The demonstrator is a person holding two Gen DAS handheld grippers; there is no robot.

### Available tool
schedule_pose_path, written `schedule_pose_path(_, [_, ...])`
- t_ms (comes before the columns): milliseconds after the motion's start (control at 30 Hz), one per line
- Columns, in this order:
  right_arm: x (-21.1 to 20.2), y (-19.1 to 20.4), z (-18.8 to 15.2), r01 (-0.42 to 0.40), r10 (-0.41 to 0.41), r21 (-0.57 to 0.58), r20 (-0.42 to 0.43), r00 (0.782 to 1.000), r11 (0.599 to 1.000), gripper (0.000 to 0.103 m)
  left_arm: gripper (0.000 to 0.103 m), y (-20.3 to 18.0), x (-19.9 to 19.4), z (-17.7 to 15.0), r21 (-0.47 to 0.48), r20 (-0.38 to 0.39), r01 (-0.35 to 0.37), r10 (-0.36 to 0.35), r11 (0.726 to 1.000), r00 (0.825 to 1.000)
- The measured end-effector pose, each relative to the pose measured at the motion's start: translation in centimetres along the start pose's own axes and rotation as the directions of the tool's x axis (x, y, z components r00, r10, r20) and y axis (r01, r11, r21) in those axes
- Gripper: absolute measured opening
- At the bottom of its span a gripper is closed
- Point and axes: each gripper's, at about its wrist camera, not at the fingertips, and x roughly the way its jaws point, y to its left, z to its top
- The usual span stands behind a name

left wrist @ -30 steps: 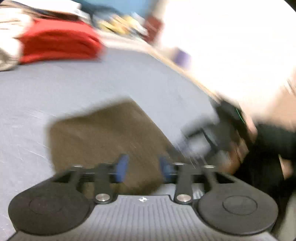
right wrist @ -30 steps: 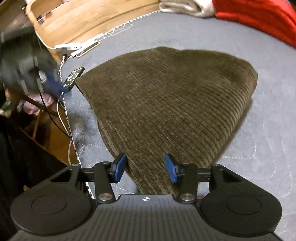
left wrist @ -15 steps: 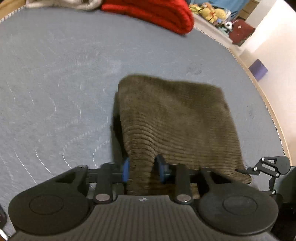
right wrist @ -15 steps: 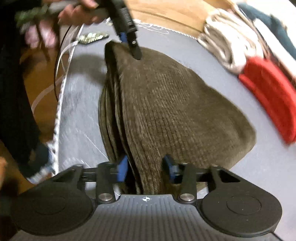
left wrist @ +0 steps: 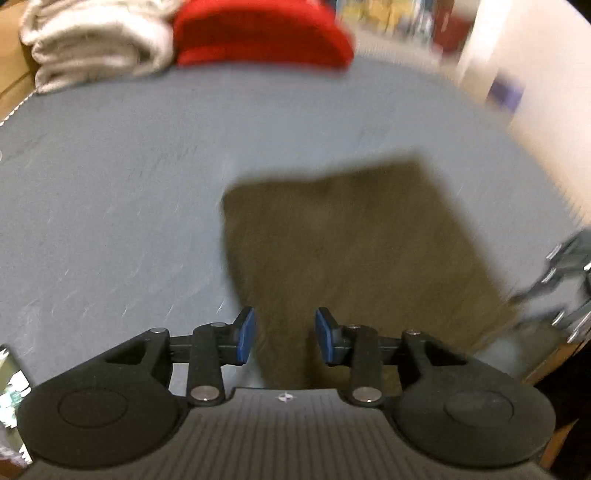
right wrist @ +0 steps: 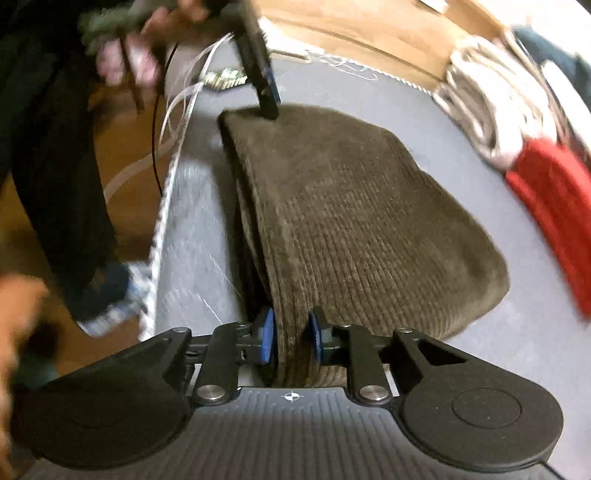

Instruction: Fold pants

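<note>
The folded brown corduroy pants (left wrist: pixel 351 243) lie on the blue-grey mattress (left wrist: pixel 110 192). My left gripper (left wrist: pixel 282 334) is open, its blue pads apart just above the pants' near left corner; the view is blurred. My right gripper (right wrist: pixel 291 341) is shut on the near edge of the pants (right wrist: pixel 362 221), the cloth pinched between its blue pads. The left gripper also shows in the right wrist view (right wrist: pixel 264 88), its tips at the pants' far corner. The right gripper shows blurred at the right edge of the left wrist view (left wrist: pixel 565 273).
A folded red garment (left wrist: pixel 258 33) and a white folded pile (left wrist: pixel 96 40) lie at the mattress's far side. The mattress edge with white piping (right wrist: pixel 162 206) drops to a wooden floor (right wrist: pixel 129 155). A phone (right wrist: pixel 223 79) and cables lie near the far corner.
My left gripper has opened and let go of the pants and pulled back. My right gripper has closed tighter on the pants' edge and stays on it.
</note>
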Motion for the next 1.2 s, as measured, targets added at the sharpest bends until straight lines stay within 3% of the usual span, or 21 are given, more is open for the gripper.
schedule_pose_path(67, [-1.7, -2.0, 0.4, -0.065, 0.052, 0.123, 0.101, 0.994, 0.990, 0.026, 0.039, -0.5, -1.3, 0.2, 0.024, 0.052, 0.061, -0.062, 0.998, 0.997])
schedule_pose_path(100, [-2.5, -3.2, 0.5, -0.100, 0.068, 0.203, 0.159, 0.985, 0.974, 0.031, 0.039, -0.9, -1.1, 0.1, 0.052, 0.034, 0.084, -0.086, 0.995, 0.996])
schedule_pose_path(167, [-2.9, -4.8, 0.3, -0.134, 0.061, 0.312, 0.234, 0.970, 0.941, 0.039, 0.038, -1.6, 0.4, -0.6, 0.107, -0.077, 0.121, -0.113, 0.987, 0.991])
schedule_pose_path(200, [-2.6, -5.3, 0.2, -0.136, 0.043, 0.363, 0.253, 0.967, 0.922, 0.039, 0.036, -2.4, 1.8, -1.5, 0.166, -0.166, 0.121, -0.093, 0.979, 0.982])
schedule_pose_path(267, [-0.7, -6.0, -0.4, -0.134, 0.038, 0.442, 0.220, 0.975, 0.887, 0.039, 0.036, -4.0, 3.6, -3.5, 0.342, -0.271, 0.084, 0.013, 0.936, 0.962])
schedule_pose_path(333, [2.3, -5.4, -1.0, -0.091, 0.062, 0.434, 0.082, 0.995, 0.896, 0.039, 0.036, -5.0, 4.0, -4.0, 0.404, -0.284, 0.069, 0.053, 0.912, 0.957])
schedule_pose_path(367, [4.0, -4.3, -1.3, -0.050, 0.057, 0.377, -0.008, 0.998, 0.925, 0.039, 0.036, -4.9, 3.5, -3.5, 0.389, -0.264, 0.061, 0.048, 0.919, 0.963])
schedule_pose_path(433, [4.7, -2.9, -1.2, -0.002, 0.011, 0.289, -0.029, 1.000, 0.957, 0.040, 0.036, -4.4, 1.9, -1.8, 0.329, -0.159, 0.057, -0.004, 0.942, 0.987])
schedule_pose_path(500, [4.5, -3.1, -0.5, 0.004, 0.011, 0.295, -0.049, 0.999, 0.956, 0.040, 0.036, -3.3, 0.7, -0.3, 0.249, -0.063, 0.054, -0.039, 0.967, 0.997])
schedule_pose_path(567, [4.4, -3.4, -0.5, -0.005, 0.022, 0.305, -0.050, 0.999, 0.952, 0.040, 0.036, -1.7, -0.1, 0.7, 0.143, 0.010, 0.005, -0.006, 0.990, 1.000])
schedule_pose_path(633, [4.6, -3.2, -0.4, -0.003, 0.019, 0.297, -0.050, 0.999, 0.955, 0.040, 0.036, 0.1, 1.5, 1.1, 0.033, -0.030, -0.026, 0.027, 0.999, 0.999])
schedule_pose_path(700, [4.7, -2.9, -0.4, 0.003, 0.013, 0.294, -0.051, 0.999, 0.956, 0.040, 0.034, 1.2, 5.3, 0.1, 0.016, -0.176, -0.106, 0.107, 0.994, 0.978])
schedule_pose_path(767, [4.5, -3.1, -0.5, 0.000, 0.013, 0.296, -0.044, 0.999, 0.955, 0.040, 0.036, 1.0, 6.3, 0.3, 0.022, -0.184, -0.113, 0.115, 0.993, 0.976])
schedule_pose_path(833, [4.0, -3.5, -0.6, -0.029, 0.035, 0.342, -0.011, 0.999, 0.939, 0.040, 0.040, 1.7, 5.2, 1.4, -0.080, -0.132, -0.107, 0.095, 0.991, 0.987])
schedule_pose_path(900, [3.2, -5.1, -0.8, -0.044, 0.033, 0.432, 0.033, 0.999, 0.901, 0.050, 0.067, 2.1, 4.6, 2.1, -0.156, -0.058, -0.082, 0.074, 0.984, 0.996])
schedule_pose_path(933, [2.6, -6.1, -1.0, -0.046, 0.013, 0.488, 0.072, 0.997, 0.872, 0.056, 0.073, 2.3, 4.7, 2.3, -0.192, -0.038, -0.077, 0.070, 0.978, 0.997])
schedule_pose_path(967, [2.3, -6.9, -1.3, -0.041, -0.015, 0.537, 0.100, 0.995, 0.843, 0.069, 0.078, 2.7, 4.9, 2.6, -0.225, -0.036, -0.075, 0.069, 0.971, 0.997])
schedule_pose_path(1000, [2.1, -7.9, -1.8, -0.025, -0.062, 0.603, 0.122, 0.991, 0.797, 0.081, 0.081, 3.2, 5.5, 2.6, -0.258, -0.050, -0.077, 0.066, 0.963, 0.997])
schedule_pose_path(1100, [2.7, -10.5, -3.4, 0.055, -0.183, 0.765, 0.084, 0.979, 0.641, 0.088, 0.087, 4.2, 7.7, 1.9, -0.305, -0.109, -0.082, 0.051, 0.949, 0.993])
schedule_pose_path(1200, [4.9, -12.3, -5.2, 0.075, -0.160, 0.856, 0.009, 0.987, 0.512, 0.091, 0.090, 5.5, 9.3, 1.0, -0.403, -0.119, 0.000, -0.053, 0.915, 0.991])
